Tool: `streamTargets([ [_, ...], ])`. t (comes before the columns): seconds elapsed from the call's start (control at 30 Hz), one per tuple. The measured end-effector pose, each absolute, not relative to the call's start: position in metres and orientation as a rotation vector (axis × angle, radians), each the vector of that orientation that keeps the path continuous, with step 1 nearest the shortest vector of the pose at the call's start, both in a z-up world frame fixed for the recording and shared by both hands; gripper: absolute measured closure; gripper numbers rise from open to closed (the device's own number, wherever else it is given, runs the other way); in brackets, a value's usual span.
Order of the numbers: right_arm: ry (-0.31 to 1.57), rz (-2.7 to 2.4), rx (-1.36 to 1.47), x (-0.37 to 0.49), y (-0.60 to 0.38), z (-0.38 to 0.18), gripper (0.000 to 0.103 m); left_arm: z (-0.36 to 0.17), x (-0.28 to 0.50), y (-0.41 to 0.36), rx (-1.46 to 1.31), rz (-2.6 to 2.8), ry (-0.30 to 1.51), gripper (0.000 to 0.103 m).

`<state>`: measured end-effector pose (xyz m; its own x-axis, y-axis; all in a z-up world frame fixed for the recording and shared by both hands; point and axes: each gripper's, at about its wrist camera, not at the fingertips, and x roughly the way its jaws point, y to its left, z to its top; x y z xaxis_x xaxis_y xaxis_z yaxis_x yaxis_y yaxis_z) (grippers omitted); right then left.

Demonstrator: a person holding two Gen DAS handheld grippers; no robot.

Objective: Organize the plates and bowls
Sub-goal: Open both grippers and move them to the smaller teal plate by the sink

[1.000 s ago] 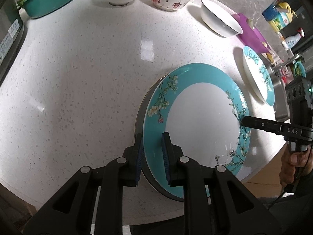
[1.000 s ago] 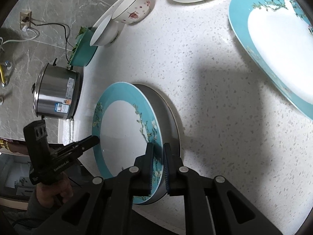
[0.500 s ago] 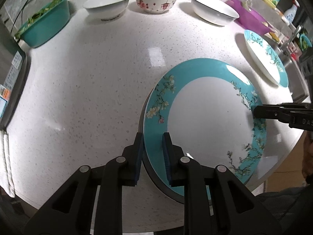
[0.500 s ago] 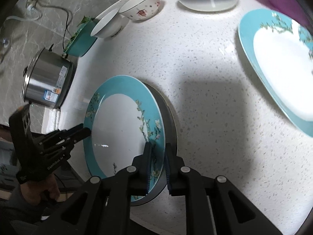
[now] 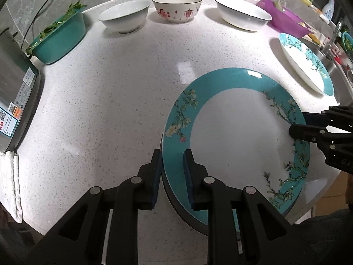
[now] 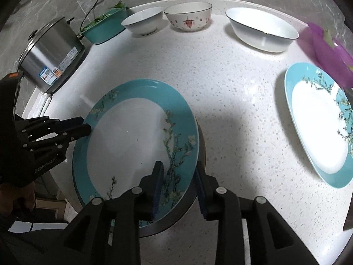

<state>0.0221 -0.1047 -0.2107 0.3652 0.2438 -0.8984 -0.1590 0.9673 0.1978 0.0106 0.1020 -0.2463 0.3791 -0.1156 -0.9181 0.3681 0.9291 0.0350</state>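
A teal-rimmed flowered plate [image 5: 238,137] [image 6: 136,141] lies on a darker grey plate [image 5: 176,207] [image 6: 176,223] near the counter's front edge. My left gripper [image 5: 172,176] [image 6: 86,125] is shut on the teal plate's left rim. Across the plate's right rim my right gripper [image 6: 179,187] [image 5: 306,125] is opening its jaws; the rim sits between the pads, which stand clear of it. A second teal plate [image 5: 306,64] [image 6: 320,128] lies to the right. At the back are a white bowl [image 5: 123,16] [image 6: 143,19], a flowered bowl [image 5: 176,6] [image 6: 188,15] and a wide white bowl [image 5: 242,15] [image 6: 262,31].
A teal basin with greens [image 5: 59,35] [image 6: 103,26] and a steel pot [image 5: 15,101] [image 6: 50,53] stand at the left. A purple container [image 5: 286,22] [image 6: 328,53] sits at the back right, with a sink area beyond it. White speckled counter [image 5: 110,99] spreads between plates and bowls.
My right gripper's jaws have spread apart and let go of the teal plate's rim. Both wrist views have rolled, bringing the back row of bowls level. My left gripper keeps its grip.
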Motion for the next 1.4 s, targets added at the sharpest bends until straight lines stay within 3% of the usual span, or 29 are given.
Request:
streamTargets([
  [0.13,1.142,0.250,0.023,0.019,-0.102,-0.210,0.069,-0.246,0.005,0.102,0.236,-0.291,1.128,0.084],
  [0.2,1.139,0.245,-0.004,0.017,-0.101,-0.211,0.057,-0.246,0.002,0.103,0.220,-0.270,1.121,0.084],
  [0.33,1.137,0.250,0.023,0.015,-0.110,-0.213,0.055,-0.237,-0.004,0.113,0.131,-0.222,1.116,0.084],
  [0.37,1.127,0.244,0.041,0.014,-0.116,-0.210,0.050,-0.232,-0.006,0.115,0.092,-0.223,1.108,0.084],
  [0.4,1.107,0.237,0.076,0.011,-0.124,-0.205,0.041,-0.227,-0.009,0.117,0.049,-0.226,1.097,0.081],
  [0.47,1.064,0.236,0.162,0.007,-0.140,-0.192,0.024,-0.214,-0.012,0.120,-0.050,-0.239,1.100,0.063],
  [0.5,1.034,0.234,0.208,0.004,-0.150,-0.184,0.017,-0.209,-0.013,0.121,-0.118,-0.255,1.108,0.048],
  [0.53,0.991,0.229,0.260,-0.001,-0.162,-0.174,0.016,-0.201,-0.016,0.122,-0.217,-0.283,1.113,0.037],
  [0.6,0.881,0.214,0.345,-0.016,-0.184,-0.154,0.008,-0.192,-0.023,0.118,-0.334,-0.334,1.126,0.028],
  [0.67,0.785,0.185,0.396,-0.031,-0.205,-0.134,0.000,-0.182,-0.026,0.101,-0.348,-0.426,1.139,0.028],
  [0.8,0.672,0.158,0.549,-0.061,-0.232,-0.108,0.000,-0.166,-0.024,0.062,-0.264,-0.663,1.124,0.027],
  [0.9,0.668,0.161,0.652,-0.080,-0.234,-0.108,0.000,-0.163,-0.025,0.028,-0.191,-0.845,1.176,0.014],
  [1.17,0.667,0.136,0.661,-0.099,-0.240,-0.100,0.000,-0.136,0.014,-0.027,-0.119,-0.931,1.073,0.014],
  [1.4,0.740,-0.011,0.641,-0.076,-0.336,-0.108,0.000,-0.139,0.095,-0.104,-0.078,-0.882,1.076,0.014],
])
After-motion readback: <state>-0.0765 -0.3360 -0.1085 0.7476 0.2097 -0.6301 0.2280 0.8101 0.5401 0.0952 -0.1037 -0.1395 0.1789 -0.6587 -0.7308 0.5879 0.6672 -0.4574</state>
